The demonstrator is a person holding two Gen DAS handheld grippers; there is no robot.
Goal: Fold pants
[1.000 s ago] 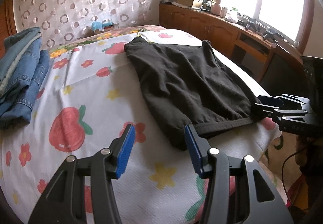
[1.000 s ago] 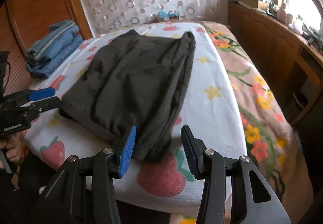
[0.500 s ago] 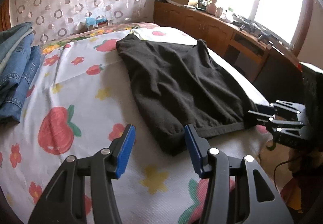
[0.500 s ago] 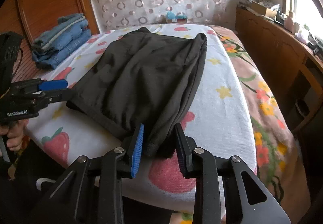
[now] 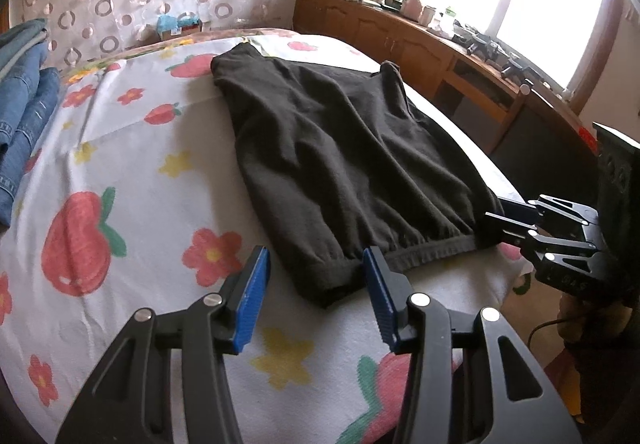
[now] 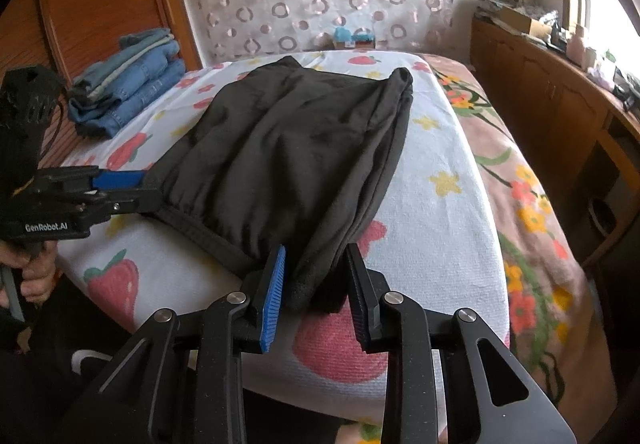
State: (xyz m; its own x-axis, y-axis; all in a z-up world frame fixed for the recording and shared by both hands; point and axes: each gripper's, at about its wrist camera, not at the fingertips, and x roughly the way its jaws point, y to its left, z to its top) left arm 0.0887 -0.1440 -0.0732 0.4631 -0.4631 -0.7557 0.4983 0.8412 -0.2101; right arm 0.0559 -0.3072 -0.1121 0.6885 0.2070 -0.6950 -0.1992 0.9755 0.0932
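Black pants (image 5: 344, 156) lie folded on the bed, waistband towards me; they also show in the right wrist view (image 6: 288, 148). My left gripper (image 5: 316, 276) is open, its fingers either side of the near left waistband corner. My right gripper (image 6: 316, 272) has closed in on the near right waistband corner, and the bunched cloth sits between its pads. The right gripper shows in the left wrist view (image 5: 496, 216) at the pants' right corner. The left gripper shows in the right wrist view (image 6: 140, 188) at the left corner.
The bed has a white sheet with strawberries and flowers (image 5: 132, 180). A stack of folded blue jeans (image 6: 128, 84) lies at the far left by the wooden headboard. A wooden cabinet (image 6: 560, 92) with clutter runs along the right under a window.
Both grippers moved forward to the waistband corners. The right gripper's fingers narrowed onto its corner of the pants. The left stayed open.
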